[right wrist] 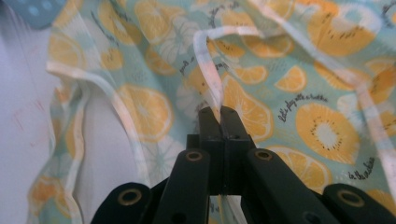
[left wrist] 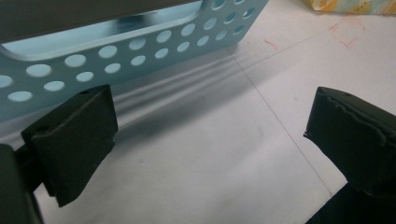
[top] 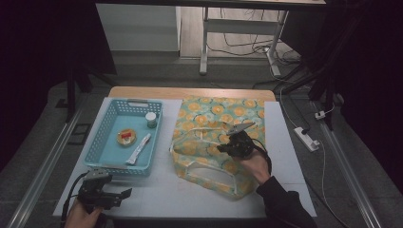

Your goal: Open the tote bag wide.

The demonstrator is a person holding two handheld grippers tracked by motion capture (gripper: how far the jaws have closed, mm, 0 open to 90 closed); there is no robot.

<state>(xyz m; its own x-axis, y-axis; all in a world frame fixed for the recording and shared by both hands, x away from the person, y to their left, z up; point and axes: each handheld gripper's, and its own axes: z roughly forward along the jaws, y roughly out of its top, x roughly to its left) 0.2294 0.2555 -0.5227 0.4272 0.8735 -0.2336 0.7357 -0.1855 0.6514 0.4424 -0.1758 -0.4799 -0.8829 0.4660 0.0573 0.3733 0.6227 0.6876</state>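
Observation:
A cloth bag (top: 214,118) printed with orange slices on pale green lies on the white table, right of centre. My right gripper (top: 222,148) is over its near half. In the right gripper view the bag (right wrist: 317,126) spreads out ahead, and the right gripper (right wrist: 220,112) is shut on its white strap (right wrist: 208,56), which rises from between the jaws. My left gripper (top: 124,194) sits at the table's front left, just in front of the blue basket (top: 110,110). In the left gripper view the left gripper (left wrist: 210,135) stands open over bare table, with the perforated basket wall (left wrist: 140,51) just beyond.
Inside the basket lie a small jar with a white lid (top: 151,119), a round orange tub (top: 127,137) and a white sachet (top: 138,148). A wooden strip (top: 190,92) marks the table's far edge. A power strip (top: 306,138) lies on the floor to the right.

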